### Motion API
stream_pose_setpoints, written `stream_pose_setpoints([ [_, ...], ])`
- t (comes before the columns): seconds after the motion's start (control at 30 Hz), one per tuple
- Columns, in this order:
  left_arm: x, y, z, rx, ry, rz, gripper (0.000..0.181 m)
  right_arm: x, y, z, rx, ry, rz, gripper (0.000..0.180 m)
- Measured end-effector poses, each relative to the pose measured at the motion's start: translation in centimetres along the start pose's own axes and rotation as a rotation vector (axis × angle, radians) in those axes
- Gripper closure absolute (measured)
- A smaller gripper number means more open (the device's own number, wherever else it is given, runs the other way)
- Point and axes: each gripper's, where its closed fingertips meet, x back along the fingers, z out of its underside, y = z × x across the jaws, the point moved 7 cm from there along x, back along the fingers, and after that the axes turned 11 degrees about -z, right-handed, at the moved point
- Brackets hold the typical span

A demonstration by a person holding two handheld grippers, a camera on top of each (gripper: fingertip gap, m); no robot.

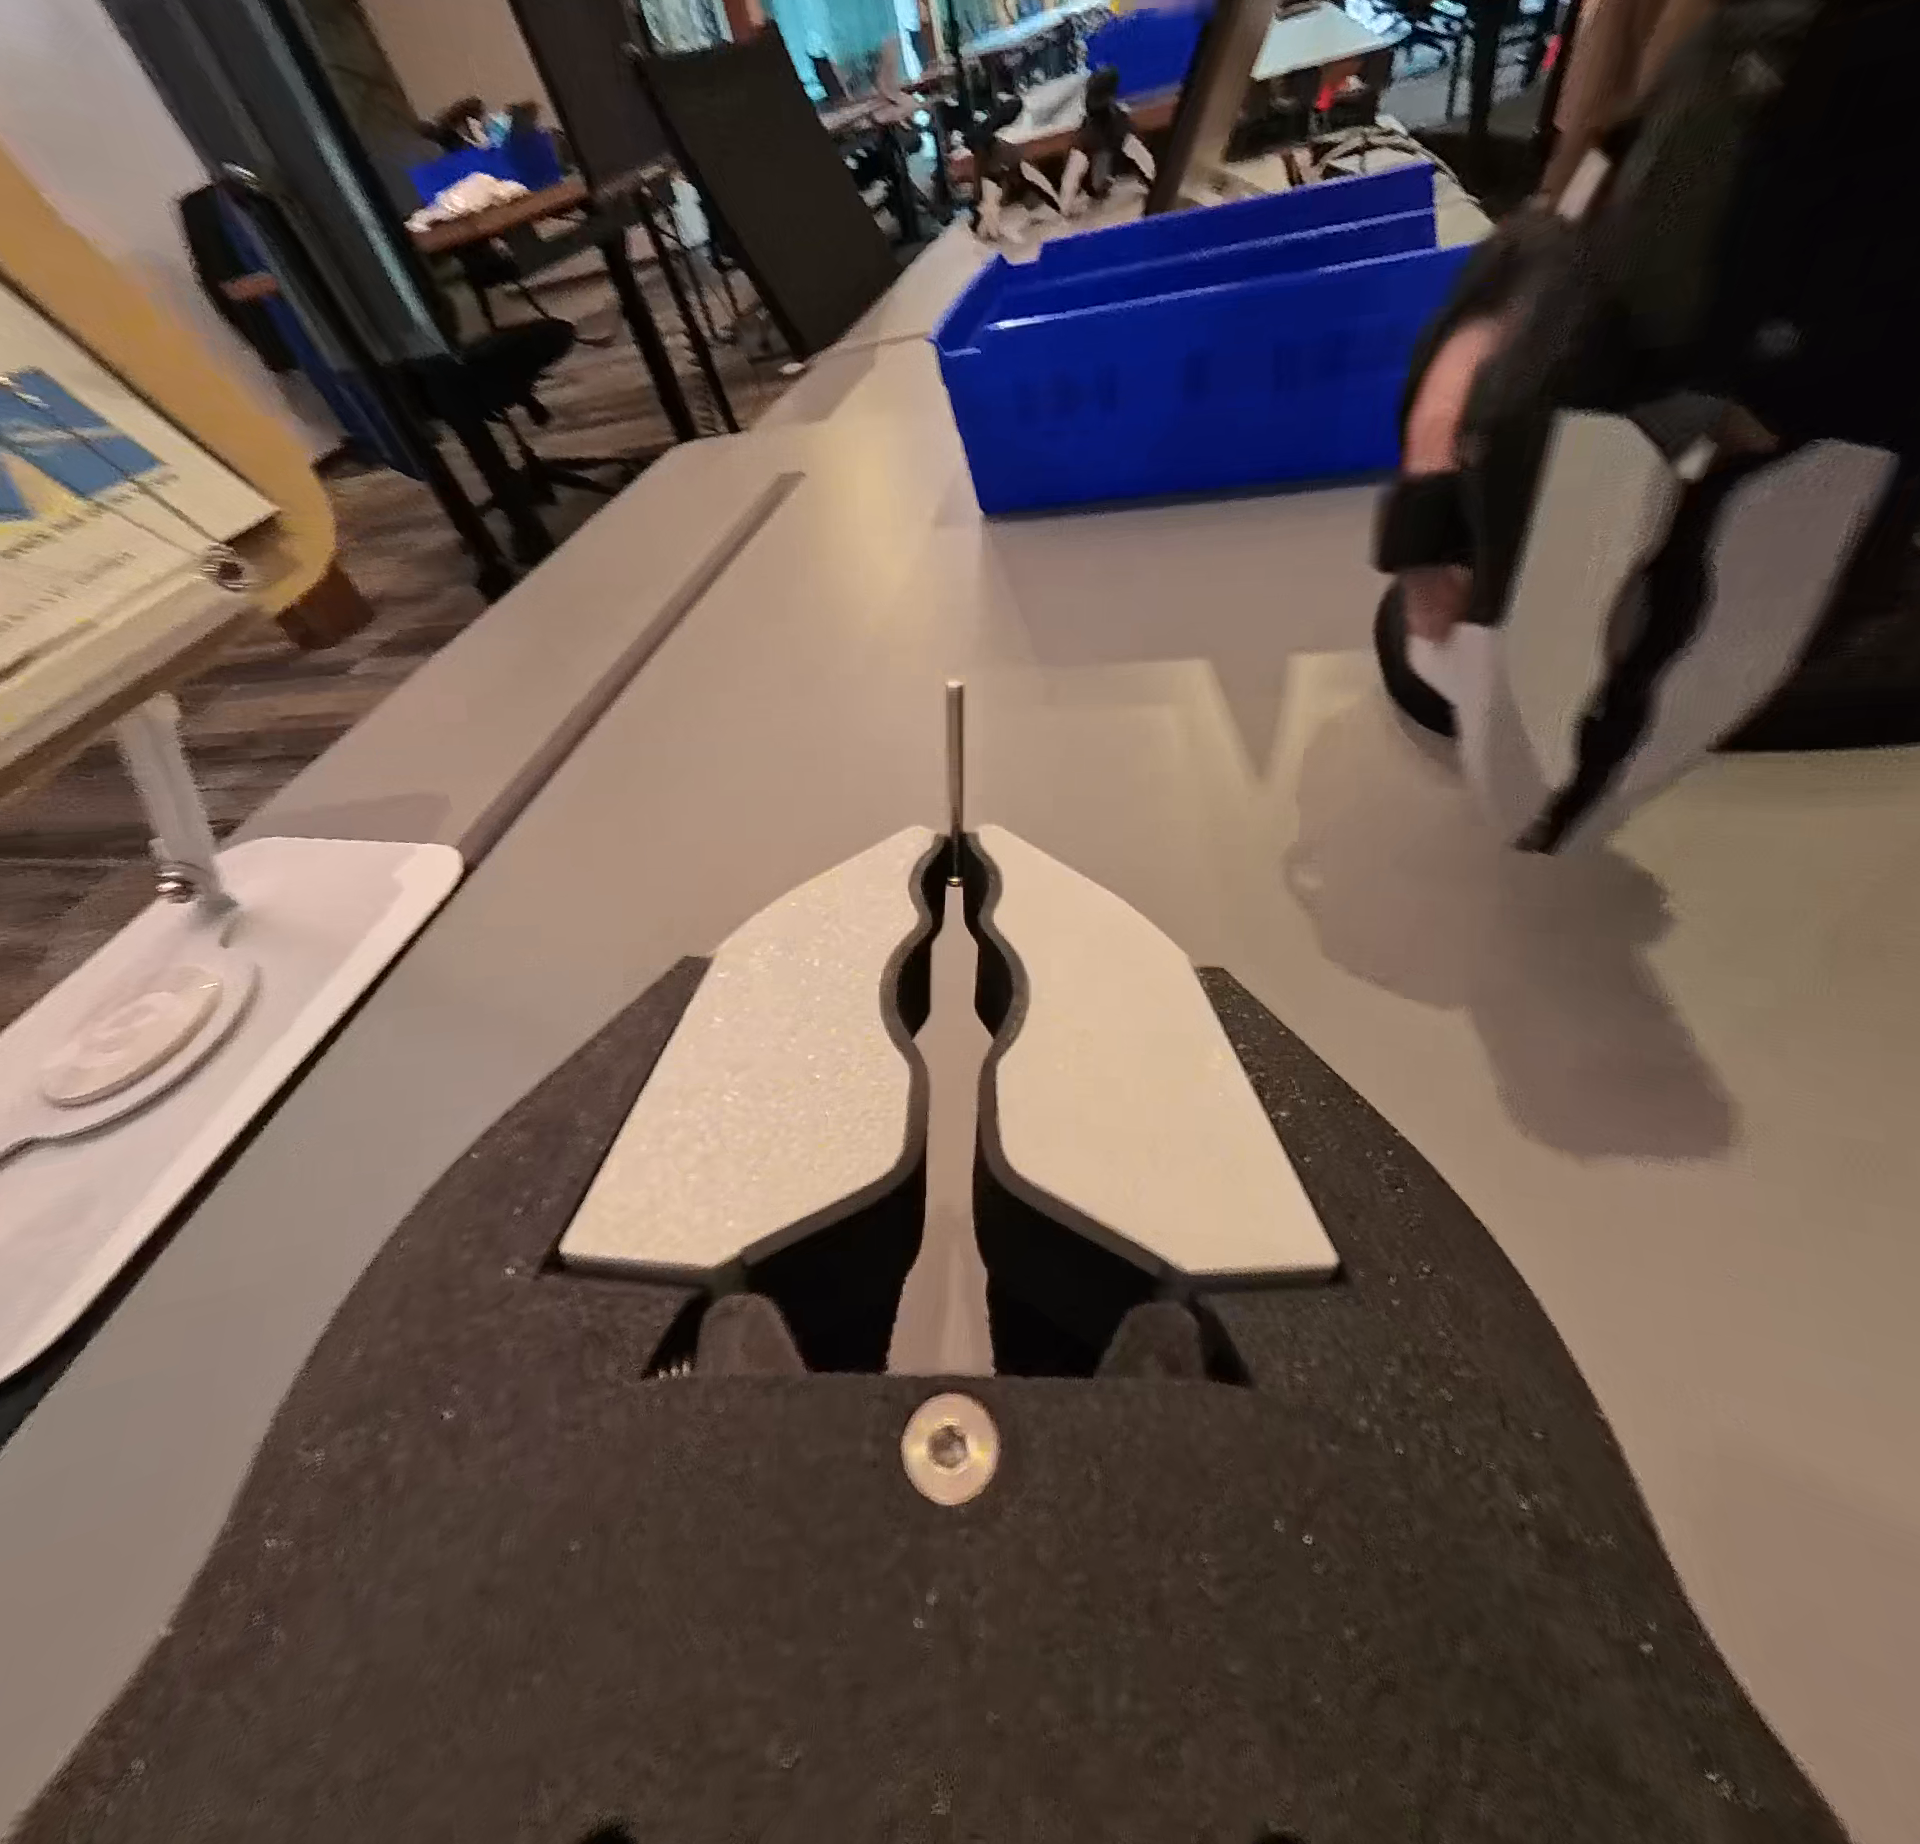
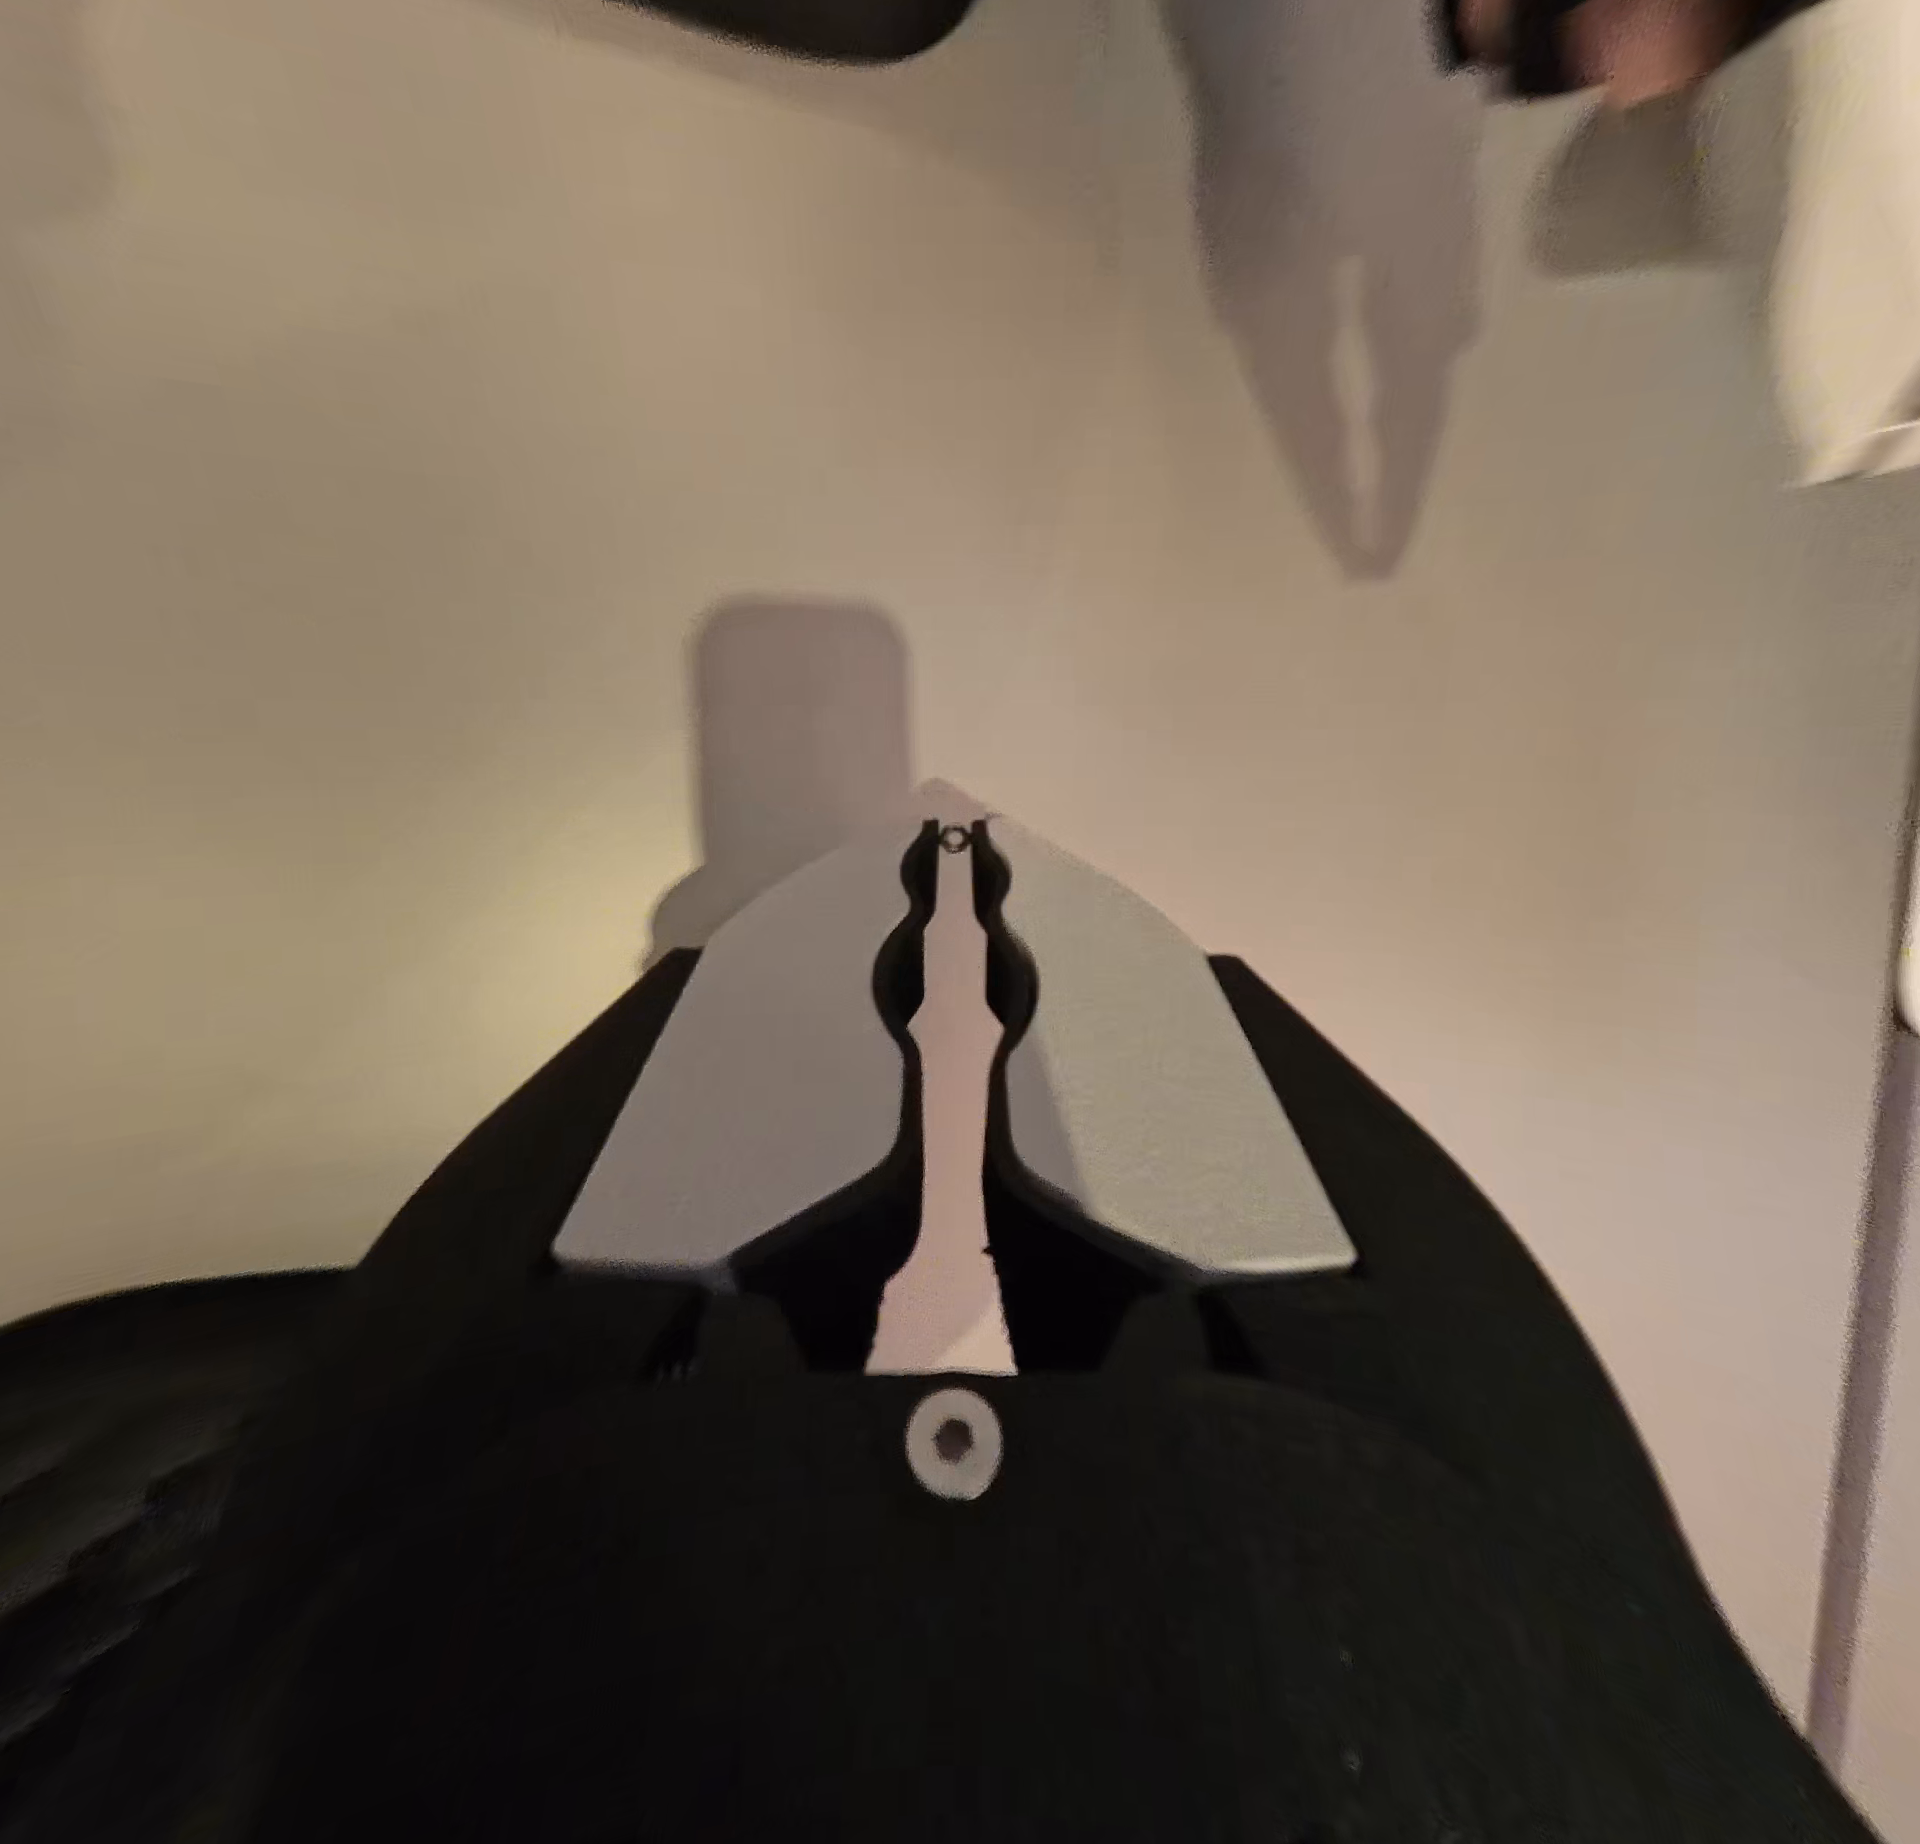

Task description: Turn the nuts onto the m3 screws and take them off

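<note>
Left hand-held gripper point(image 1: 953, 838) pinches screw point(image 1: 954, 755), right hand-held gripper point(image 2: 956, 838) pinches nut point(image 2: 954, 837); misalignment risks cross-threading or a dropped nut.

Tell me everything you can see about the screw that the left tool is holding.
The screw is a thin, straight, silver-grey metal rod. It sticks out forward from the tips of the left tool, whose two pale fingers are closed on its near end. The far end is free, above the grey table, with no nut on the visible length. Its head is hidden between the fingers, and threads are too fine to make out.
</note>
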Motion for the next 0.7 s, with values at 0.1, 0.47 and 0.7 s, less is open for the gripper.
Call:
stream_pose_setpoints([
  [0.1,-0.5,-0.7,0.6,0.004,0.058,0.074,0.179,1.6,-2.8,-0.8,0.001,-0.109,0.075,0.174],
  [0.47,-1.6,-1.6,3.8,-0.187,0.375,0.059,0.179,1.3,-8.7,-1.2,-0.017,-0.441,0.202,0.174],
  [0.7,-1.9,-1.9,4.4,-0.253,0.438,0.048,0.179,-0.3,-8.6,0.9,-0.008,-0.437,0.279,0.174],
])
